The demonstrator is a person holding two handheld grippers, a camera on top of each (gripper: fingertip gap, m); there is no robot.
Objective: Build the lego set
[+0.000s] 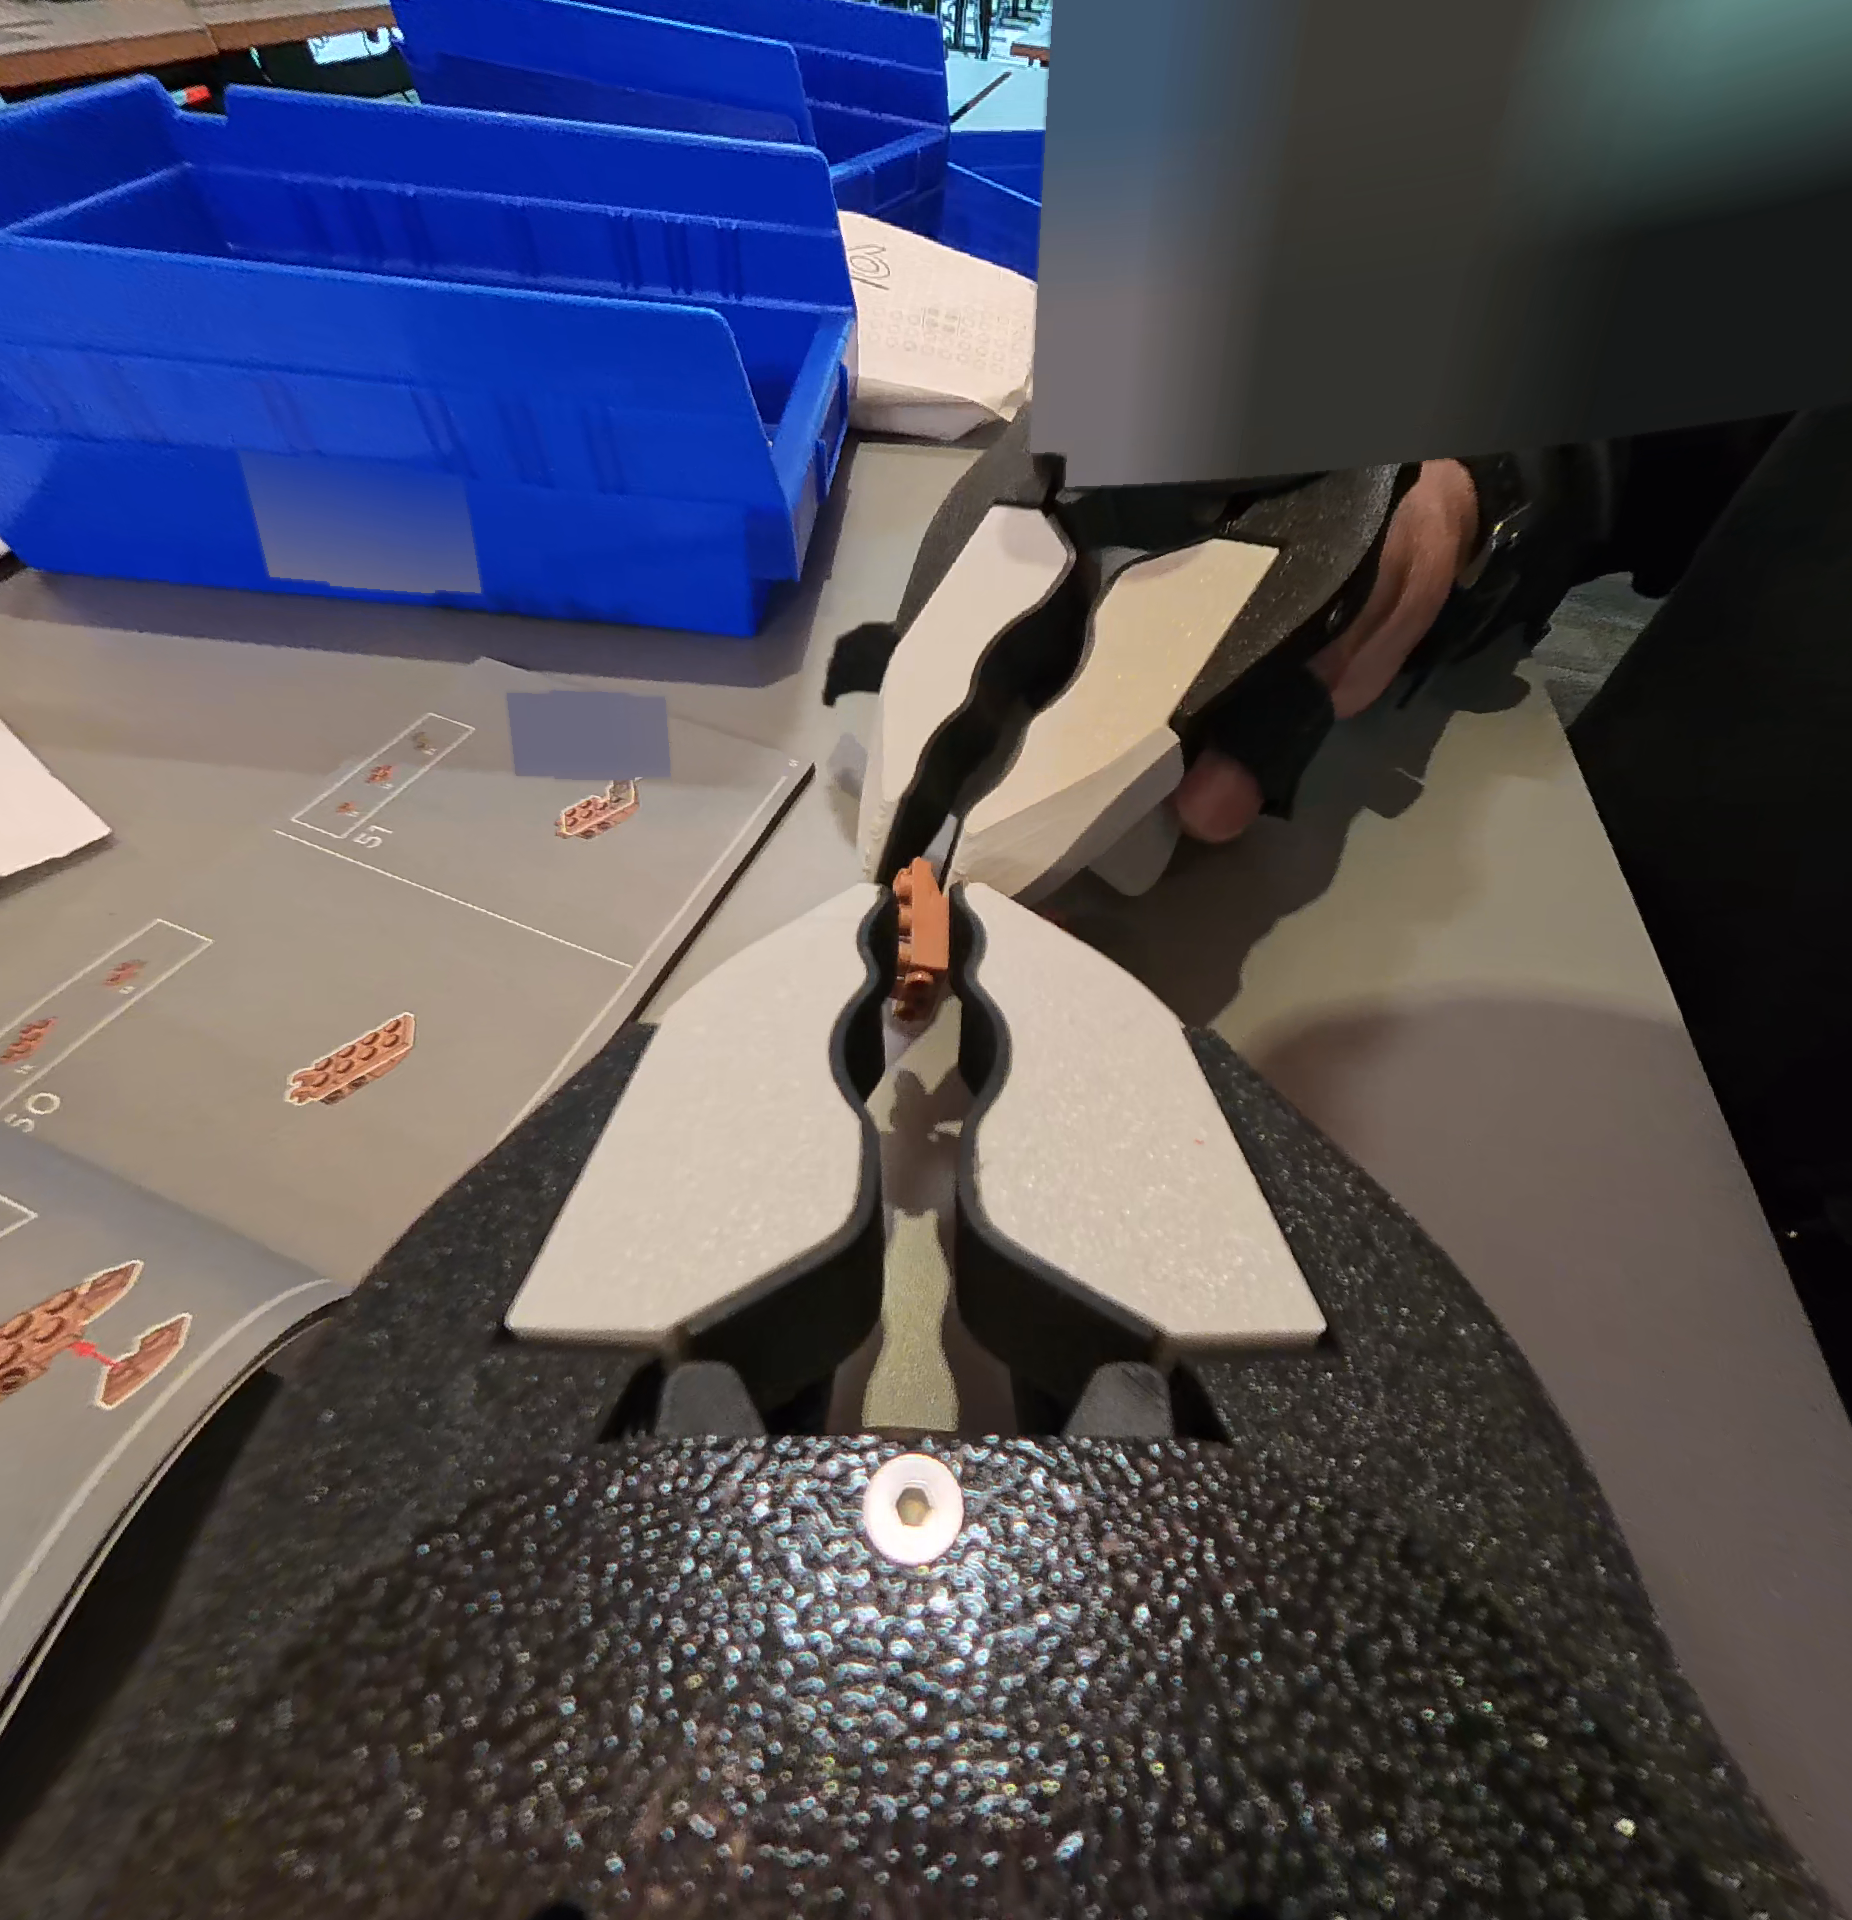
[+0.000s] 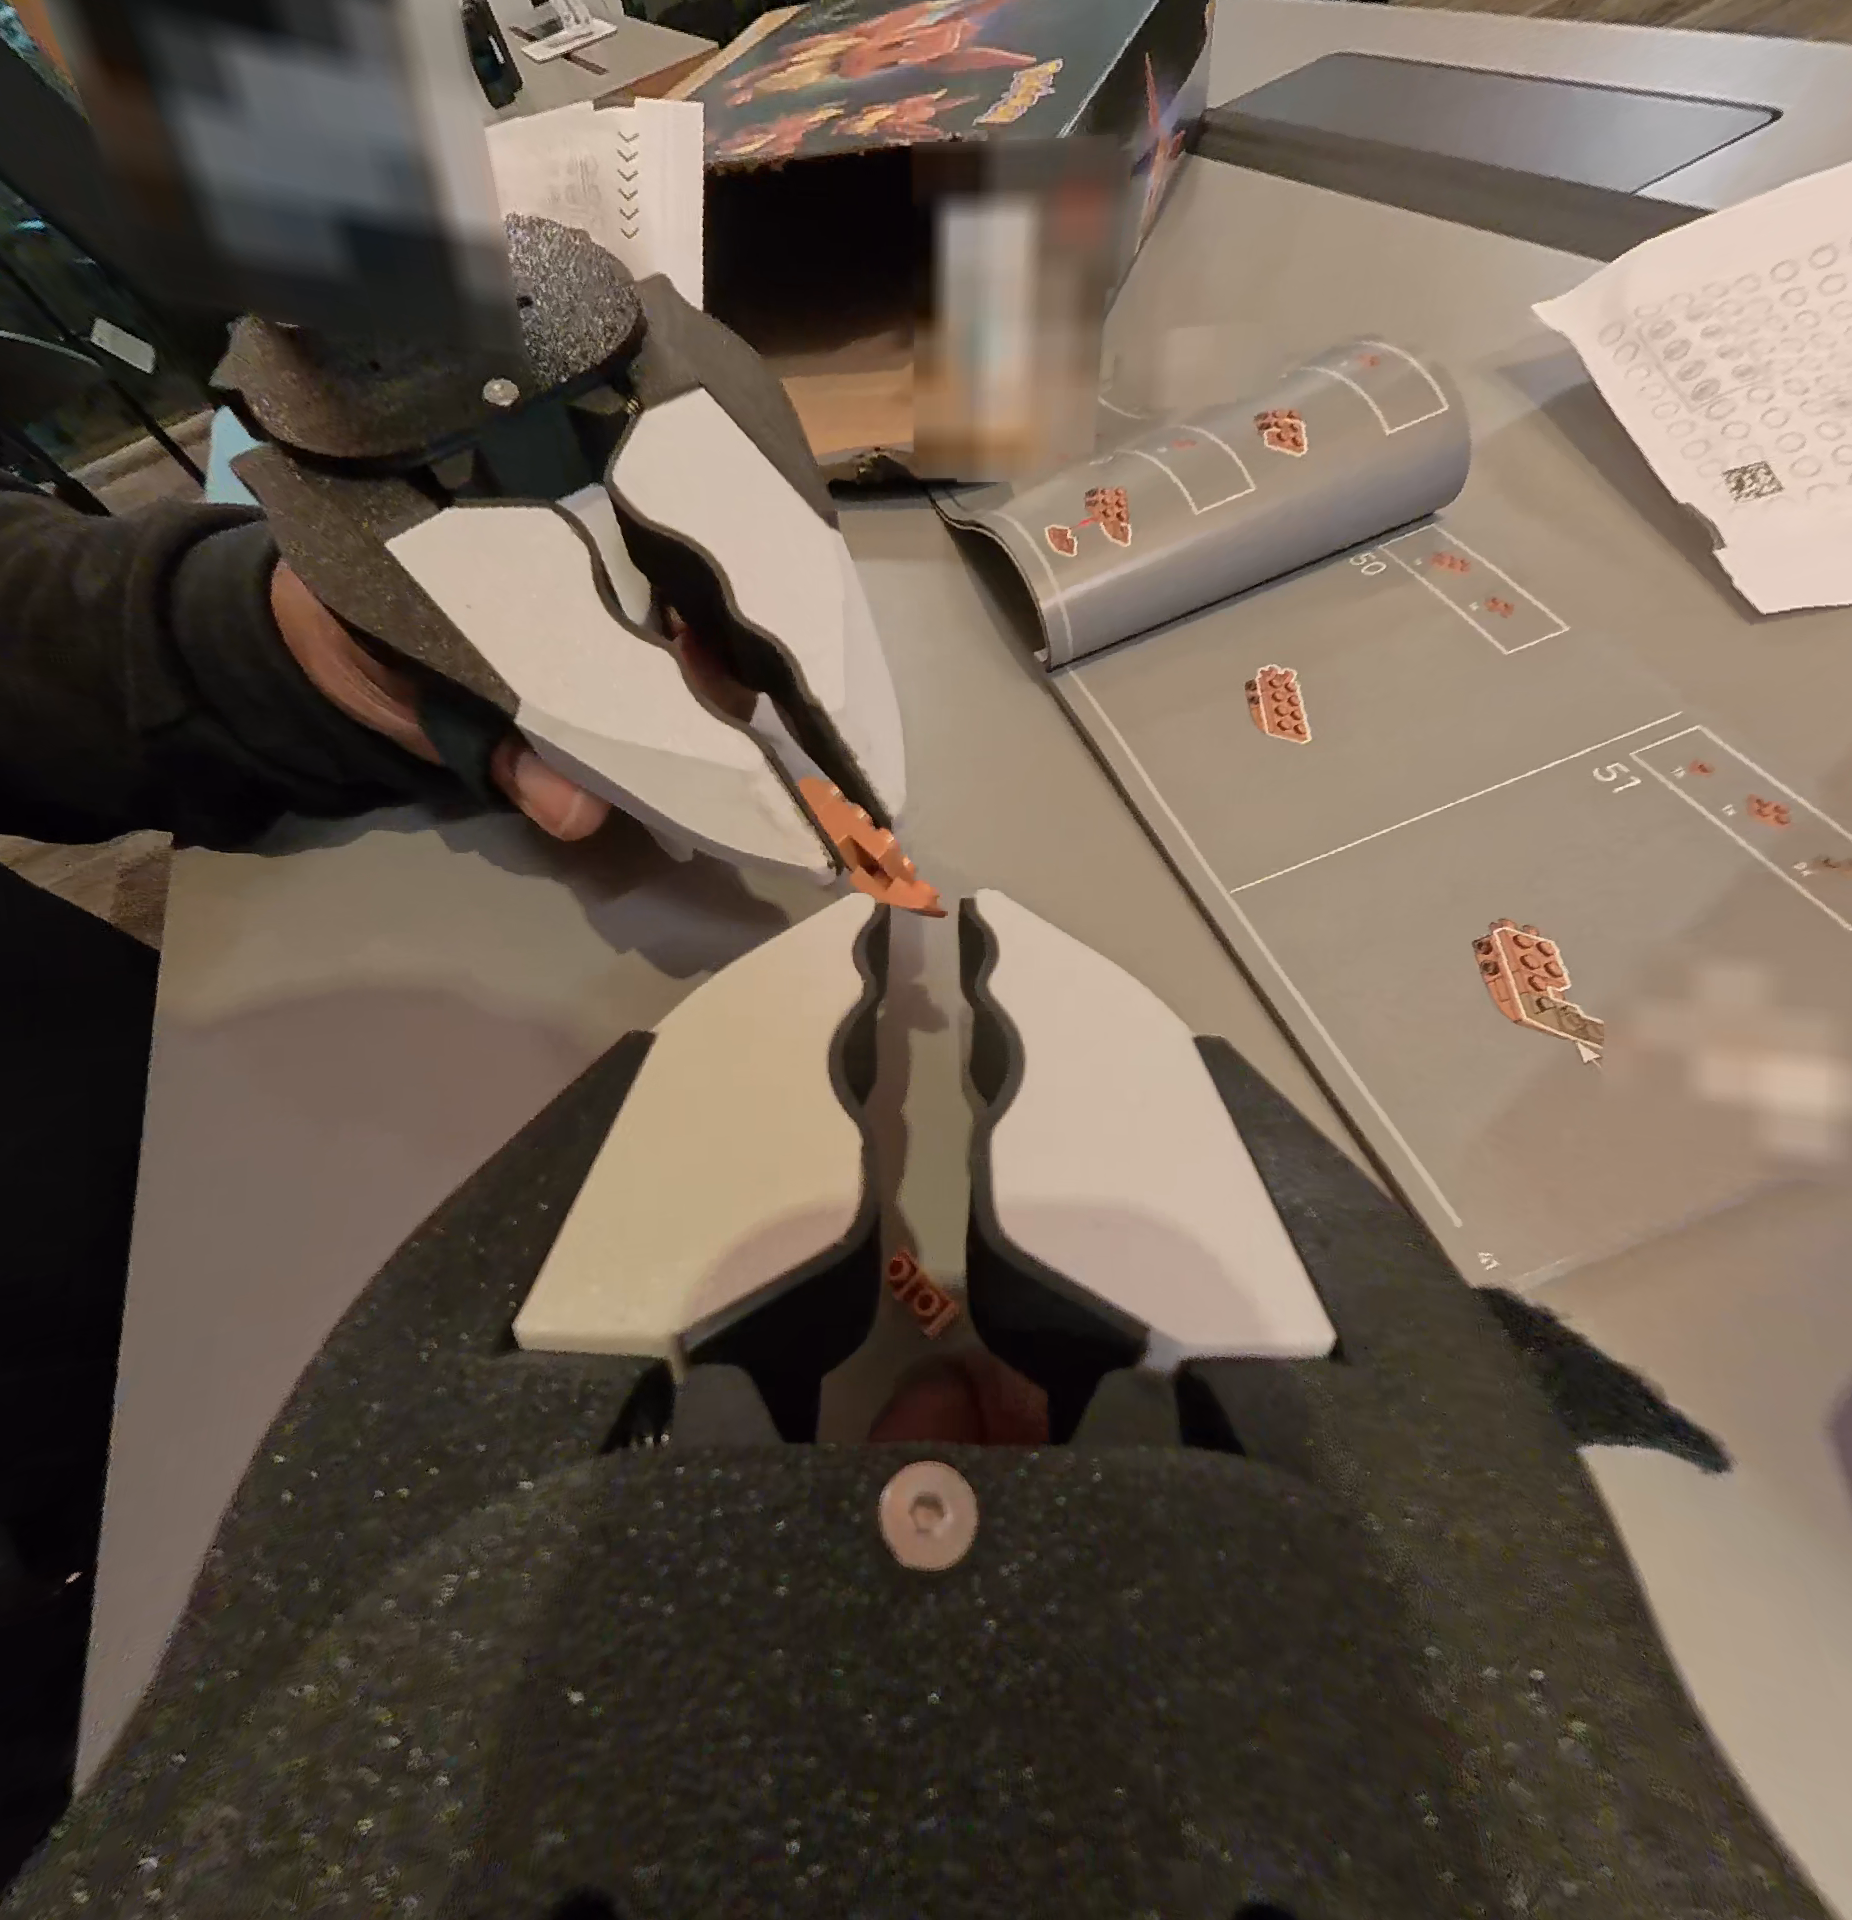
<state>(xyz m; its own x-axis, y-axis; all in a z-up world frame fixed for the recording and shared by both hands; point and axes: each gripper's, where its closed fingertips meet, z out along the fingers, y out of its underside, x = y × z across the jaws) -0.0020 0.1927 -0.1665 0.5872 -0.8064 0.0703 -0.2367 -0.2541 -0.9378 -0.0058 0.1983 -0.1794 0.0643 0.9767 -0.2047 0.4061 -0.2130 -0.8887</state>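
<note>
Blue bins [image 1: 402, 343]: far left on the grey table [image 1: 1369, 1039], stacked in rows, well apart from both grippers.
Instruction booklet [image 1: 402, 935]: open flat, just left of the grippers.
Left gripper [image 1: 917, 940]: fingers clamped on a small brown brick assembly [image 1: 922, 940], pads pressing both sides; assembly held above the table.
Right gripper [image 2: 917, 914]: tip to tip with the left, fingers slightly apart, nothing between them; assembly's free end just at its fingertips.
Loose brown brick [image 2: 922, 1294]: on the table under the right gripper.
</note>
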